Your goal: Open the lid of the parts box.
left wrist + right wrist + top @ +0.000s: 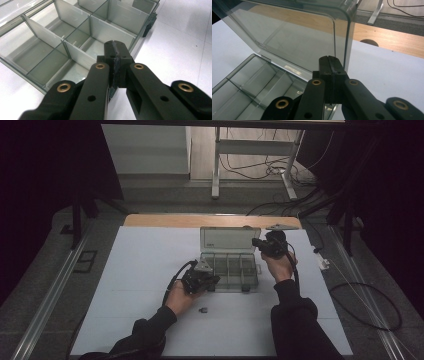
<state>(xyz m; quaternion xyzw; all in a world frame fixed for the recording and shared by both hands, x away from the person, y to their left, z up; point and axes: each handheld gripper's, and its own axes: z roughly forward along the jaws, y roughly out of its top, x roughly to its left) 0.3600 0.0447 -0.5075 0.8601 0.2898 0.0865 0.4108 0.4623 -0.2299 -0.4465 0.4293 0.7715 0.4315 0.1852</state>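
A clear plastic organizer box (pixel 229 279) with divided compartments lies mid-table, its lid (pixel 230 240) standing upright at the back. My left gripper (pixel 212 281) is at the box's front left corner. In the left gripper view its jaws are shut (pixel 115 47) with nothing between the pads, and the tips hover over the box's front wall (pixel 75 53). My right gripper (pixel 256 242) is at the lid's right edge. In the right gripper view its jaws (pixel 331 60) are closed at the lid's side edge (pixel 348 37) and seem to pinch it.
A small dark part (pixel 203 310) lies on the white table top (pixel 140 270) in front of the box, between the person's forearms. A wooden strip (pixel 165 220) runs along the table's far edge. Cables lie on the floor (pixel 365 305) to the right.
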